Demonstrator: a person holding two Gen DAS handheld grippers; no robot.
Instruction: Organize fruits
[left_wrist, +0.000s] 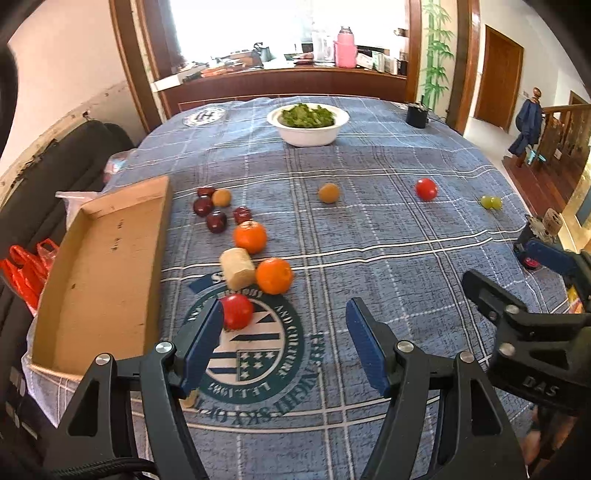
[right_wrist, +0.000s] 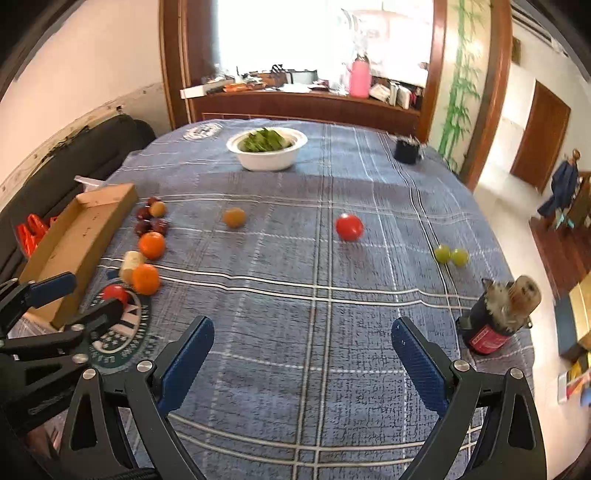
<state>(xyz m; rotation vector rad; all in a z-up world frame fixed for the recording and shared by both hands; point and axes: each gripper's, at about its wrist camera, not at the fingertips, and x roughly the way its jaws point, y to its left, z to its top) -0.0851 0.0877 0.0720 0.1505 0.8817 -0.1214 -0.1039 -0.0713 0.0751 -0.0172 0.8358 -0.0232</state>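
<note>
On the plaid tablecloth (right_wrist: 314, 258), left side of frame:
fruit cluster: two oranges (left_wrist: 274, 276), dark plums (left_wrist: 216, 220), near tomato (left_wrist: 236, 311), beside cardboard tray (left_wrist: 99, 266).
strays: second tomato (right_wrist: 349, 227), green grapes (right_wrist: 450, 255), right of centre, well apart.
left gripper (left_wrist: 284, 325): jaws apart, empty, left finger just beside near tomato.
right gripper (right_wrist: 301, 341): jaws apart, empty.
bowl of greens (right_wrist: 266, 149): top centre.

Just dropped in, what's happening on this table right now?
Fruit sorting, nothing picked up yet. Both grippers hover open over the blue plaid tablecloth. The left gripper sits nearest a red tomato, beside the empty cardboard tray. The right gripper faces the second tomato and two green grapes. Oranges and dark plums lie loose.
</note>
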